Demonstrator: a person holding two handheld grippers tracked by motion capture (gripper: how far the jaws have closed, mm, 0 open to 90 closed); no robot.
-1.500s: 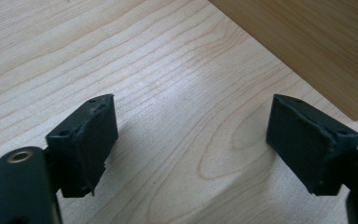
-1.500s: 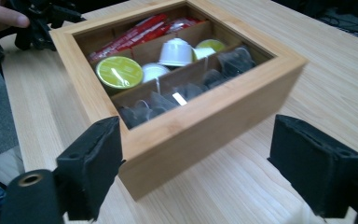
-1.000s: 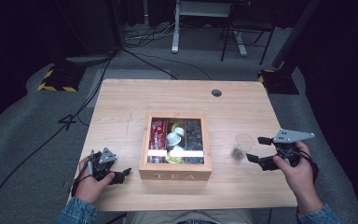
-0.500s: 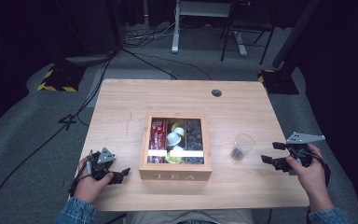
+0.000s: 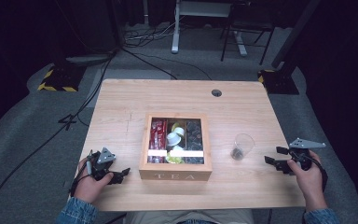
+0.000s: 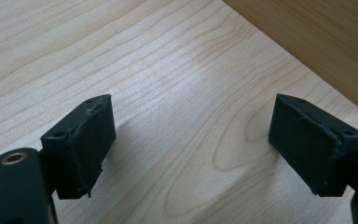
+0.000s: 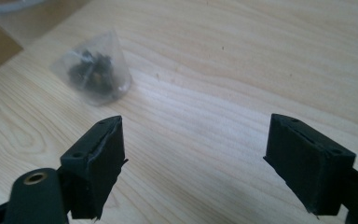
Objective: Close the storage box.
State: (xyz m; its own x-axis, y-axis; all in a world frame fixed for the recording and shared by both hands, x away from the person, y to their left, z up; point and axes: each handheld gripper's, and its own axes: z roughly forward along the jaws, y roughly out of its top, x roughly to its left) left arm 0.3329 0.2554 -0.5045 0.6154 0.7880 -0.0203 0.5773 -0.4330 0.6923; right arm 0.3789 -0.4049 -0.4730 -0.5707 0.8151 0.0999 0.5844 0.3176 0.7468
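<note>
A wooden tea box (image 5: 175, 175) marked TEA stands open at mid-table, with sachets and pods in its compartments. To its right stands a clear glass (image 5: 243, 146) with a dark tea bag at the bottom; the glass (image 7: 93, 70) lies ahead and left of my right jaws. My right gripper (image 5: 272, 155) is low over the table, right of the glass and apart from it. The right gripper (image 7: 196, 126) is open; its jaws have just been closing a little with nothing between them. My left gripper (image 5: 121, 175) rests open left of the box; only bare tabletop shows between the left gripper (image 6: 193, 112) jaws.
The box's side wall (image 6: 317, 42) is close ahead and right of the left jaws. A cable hole (image 5: 216, 93) sits near the table's far edge. Table legs, chair legs and cables lie on the floor beyond.
My right hand has sunk toward the table and drawn right, away from the glass. The left hand has stayed put.
</note>
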